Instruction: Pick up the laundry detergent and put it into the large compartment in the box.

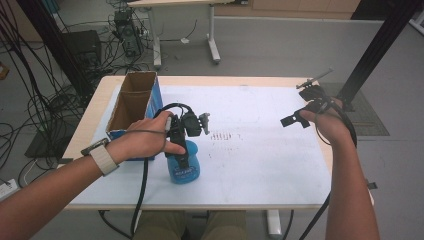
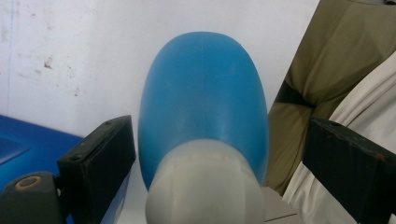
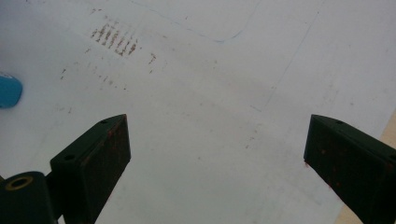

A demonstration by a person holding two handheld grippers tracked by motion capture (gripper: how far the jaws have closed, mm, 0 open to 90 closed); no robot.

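A blue plastic bottle (image 1: 183, 169) with a pale grey cap stands near the front left of the white sheet (image 1: 260, 150). My left gripper (image 1: 182, 150) comes down on it from above, held in the person's left hand. In the left gripper view the bottle (image 2: 205, 98) sits between the two black jaws; my left gripper (image 2: 219, 140) is open, with a gap showing on the right side. My right gripper (image 1: 301, 116) hovers open over the table's right part, and in its own view my right gripper (image 3: 215, 140) has bare white sheet between its jaws.
An open cardboard box (image 1: 131, 102) with blue sides stands at the table's left, right behind the left hand. A patch of small brown marks (image 1: 225, 136) lies mid-sheet. The table's wooden right edge (image 1: 327, 155) runs under the right forearm. Cables and table legs fill the floor behind.
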